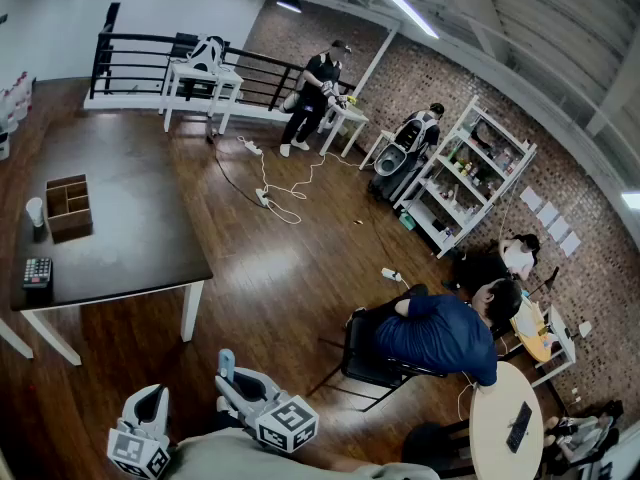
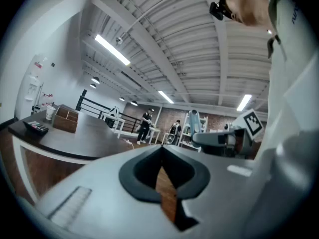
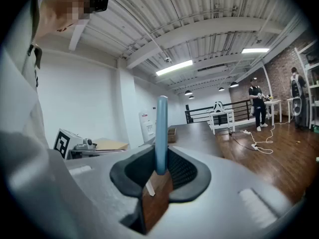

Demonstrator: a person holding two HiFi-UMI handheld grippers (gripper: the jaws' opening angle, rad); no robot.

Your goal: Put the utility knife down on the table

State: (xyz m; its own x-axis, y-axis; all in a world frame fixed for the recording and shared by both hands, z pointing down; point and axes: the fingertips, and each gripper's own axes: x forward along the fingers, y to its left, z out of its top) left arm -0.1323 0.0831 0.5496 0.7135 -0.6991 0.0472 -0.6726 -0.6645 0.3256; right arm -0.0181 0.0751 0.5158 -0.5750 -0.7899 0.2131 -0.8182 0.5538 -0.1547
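Note:
My right gripper point(image 3: 160, 164) is shut on a slim blue utility knife point(image 3: 161, 133), which sticks straight up out of its jaws. From the head view, that gripper point(image 1: 232, 380) is low at the bottom with the knife point(image 1: 227, 362) pointing toward the dark table point(image 1: 130, 218), well short of it. The left gripper point(image 1: 150, 396) sits beside it at bottom left. In the left gripper view its jaws point(image 2: 160, 152) are shut with nothing between them, and the right gripper point(image 2: 219, 138) with the knife point(image 2: 193, 121) shows at the right.
On the table stand a wooden box point(image 1: 68, 206), a paper cup point(image 1: 36, 214) and a small keypad device point(image 1: 37, 271). A person sits on a chair point(image 1: 372, 360) to the right by a round table point(image 1: 510, 423). Cables point(image 1: 272, 190) lie on the wood floor.

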